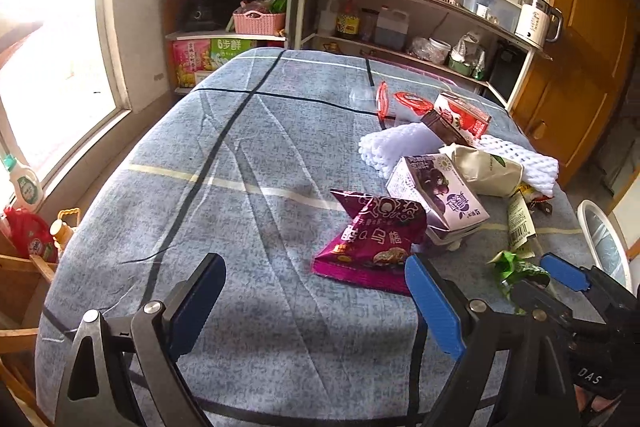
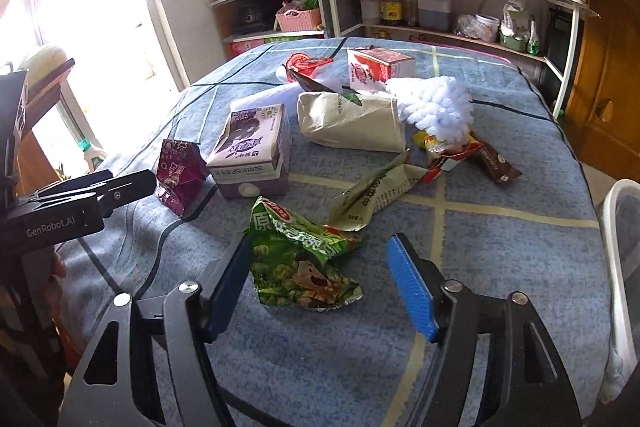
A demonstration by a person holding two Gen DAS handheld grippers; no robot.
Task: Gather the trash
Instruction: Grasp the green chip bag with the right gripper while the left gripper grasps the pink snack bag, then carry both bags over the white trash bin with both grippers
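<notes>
Trash lies on a blue checked table. My right gripper (image 2: 320, 251) is open around a crumpled green snack wrapper (image 2: 300, 263), which sits between its fingers on the cloth. My left gripper (image 1: 316, 275) is open and empty, just left of a magenta snack bag (image 1: 372, 243). Behind the bag lies a purple drink carton (image 1: 436, 195). Farther back are a beige paper bag (image 2: 352, 121), white foam netting (image 2: 432, 103), a red carton (image 2: 376, 67), a pale green wrapper (image 2: 372, 193) and a brown sachet (image 2: 496, 161). The right gripper also shows in the left wrist view (image 1: 540, 269).
A white bin rim (image 2: 620, 247) stands at the table's right edge. Shelves with pots, bottles and a kettle (image 1: 536, 21) run along the back wall. A window is at the left, with a wooden rack and bottles (image 1: 24, 183) below it.
</notes>
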